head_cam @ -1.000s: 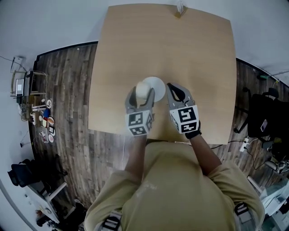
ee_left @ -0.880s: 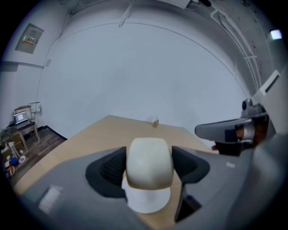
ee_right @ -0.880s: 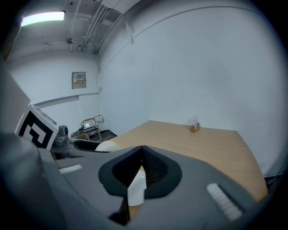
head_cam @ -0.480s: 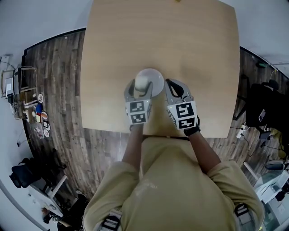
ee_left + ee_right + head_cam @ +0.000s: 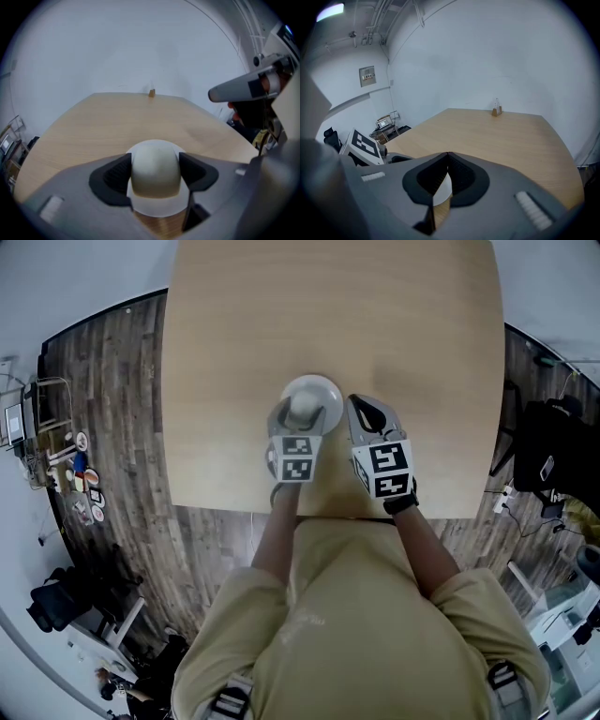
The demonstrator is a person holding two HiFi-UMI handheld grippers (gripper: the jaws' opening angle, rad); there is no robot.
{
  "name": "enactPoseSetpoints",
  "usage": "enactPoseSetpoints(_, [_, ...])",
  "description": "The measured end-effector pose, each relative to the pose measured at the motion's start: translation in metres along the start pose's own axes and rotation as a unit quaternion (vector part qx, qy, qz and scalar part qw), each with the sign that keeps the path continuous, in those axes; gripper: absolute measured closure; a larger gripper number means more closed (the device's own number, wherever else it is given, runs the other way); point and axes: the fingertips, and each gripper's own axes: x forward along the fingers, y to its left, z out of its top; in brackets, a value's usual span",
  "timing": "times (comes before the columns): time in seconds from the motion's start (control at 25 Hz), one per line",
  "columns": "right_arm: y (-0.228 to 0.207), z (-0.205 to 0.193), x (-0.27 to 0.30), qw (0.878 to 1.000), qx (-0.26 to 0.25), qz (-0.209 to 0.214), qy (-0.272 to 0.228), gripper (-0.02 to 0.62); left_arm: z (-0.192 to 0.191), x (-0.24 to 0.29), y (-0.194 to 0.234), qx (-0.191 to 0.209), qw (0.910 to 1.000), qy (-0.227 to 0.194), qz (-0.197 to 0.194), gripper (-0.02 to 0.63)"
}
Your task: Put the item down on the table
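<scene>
L claw (image 5: 302, 416) holds cream dome (image 5: 155, 168) over plate (image 5: 325, 391), nr table (image 5: 216, 371) edge.

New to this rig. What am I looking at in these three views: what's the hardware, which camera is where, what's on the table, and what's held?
There is no robot. A person holds a two-jaw gripper in each hand, and the cubes with square markers are part of the grippers. The head view comes from a camera on the person's head looking steeply down. The other two views come from a camera riding on each gripper and looking along its jaws.

The left gripper has its jaws closed on a cream, rounded item. It holds the item over a white plate on the wooden table. I can't tell whether the item touches the plate. The right gripper is beside it, with its jaws together and nothing between them. A small brown thing stands at the table's far edge.
</scene>
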Motion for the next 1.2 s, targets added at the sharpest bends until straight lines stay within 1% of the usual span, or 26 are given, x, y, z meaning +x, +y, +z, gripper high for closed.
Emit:
enactPoseSetpoints(0.2, [0.0, -0.001, 0.004, 1.0, 0.006, -0.004, 0.006, 0.589, -0.016, 0.017, 0.0, 0.005, 0.9995, 0.032, -0.003, 0.29])
enactPoseSetpoints(0.36, [0.0, -0.003, 0.002, 1.0, 0.006, -0.005, 0.008, 0.589, -0.014, 0.023, 0.001, 0.021, 0.9991, 0.037, 0.001, 0.29])
enactPoseSetpoints(0.56, [-0.007, -0.007, -0.005, 1.0, 0.008, -0.01, 0.008, 0.589, -0.016, 0.025, -0.002, 0.028, 0.9987, 0.043, 0.005, 0.288])
enactPoseSetpoints(0.64, [-0.008, -0.007, -0.008, 1.0, 0.01, -0.012, 0.005, 0.589, -0.012, 0.022, -0.002, 0.03, 0.999, 0.033, 0.009, 0.293])
enactPoseSetpoints(0.72, [-0.009, -0.006, -0.014, 1.0, 0.011, -0.013, 0.001, 0.589, -0.007, 0.016, -0.003, 0.028, 0.9993, 0.022, 0.012, 0.275])
enactPoseSetpoints(0.88, [-0.007, -0.003, -0.031, 1.0, 0.011, -0.011, -0.013, 0.589, 0.005, -0.002, -0.009, 0.019, 0.9996, -0.004, 0.023, 0.275])
enactPoseSetpoints(1.08, [-0.006, 0.004, -0.061, 0.999, 0.006, -0.007, -0.04, 0.589, 0.033, -0.044, -0.021, 0.0, 0.9972, -0.06, 0.046, 0.309])
enactPoseSetpoints(1.2, [-0.004, 0.009, -0.086, 0.998, 0.002, -0.006, -0.062, 0.589, 0.047, -0.075, -0.033, -0.007, 0.9938, -0.094, 0.058, 0.35])
